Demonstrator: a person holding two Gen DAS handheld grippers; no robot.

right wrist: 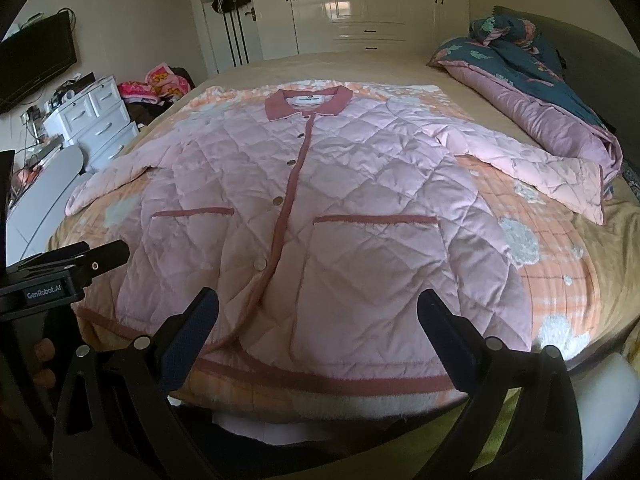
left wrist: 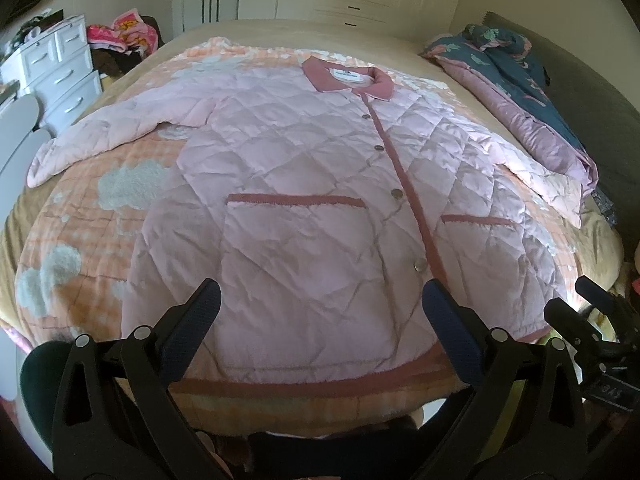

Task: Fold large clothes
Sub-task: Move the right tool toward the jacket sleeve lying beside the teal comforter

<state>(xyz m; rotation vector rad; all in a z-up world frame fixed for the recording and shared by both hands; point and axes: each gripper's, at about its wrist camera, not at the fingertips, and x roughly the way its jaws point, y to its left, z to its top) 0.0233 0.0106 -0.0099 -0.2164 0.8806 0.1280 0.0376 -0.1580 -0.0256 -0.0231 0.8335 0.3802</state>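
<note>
A large pink quilted jacket point(left wrist: 312, 184) point(right wrist: 320, 208) lies flat and face up on the bed, buttoned, both sleeves spread out sideways, its dark pink collar point(left wrist: 348, 78) point(right wrist: 308, 102) at the far end. My left gripper point(left wrist: 322, 300) hovers open above the hem on the jacket's left half, nothing between its fingers. My right gripper point(right wrist: 318, 308) hovers open above the hem on the right half, also with nothing held. Each gripper shows at the edge of the other's view: the right one point(left wrist: 592, 312) and the left one point(right wrist: 72, 268).
The jacket rests on an orange checked blanket point(left wrist: 92, 216) point(right wrist: 560, 280) over the bed. A rolled blue and purple quilt point(left wrist: 532, 96) point(right wrist: 552, 96) lies along the right side. White drawers point(left wrist: 60, 72) point(right wrist: 96, 120) and a clothes pile point(left wrist: 124, 34) stand at the left, wardrobes point(right wrist: 380, 4) behind.
</note>
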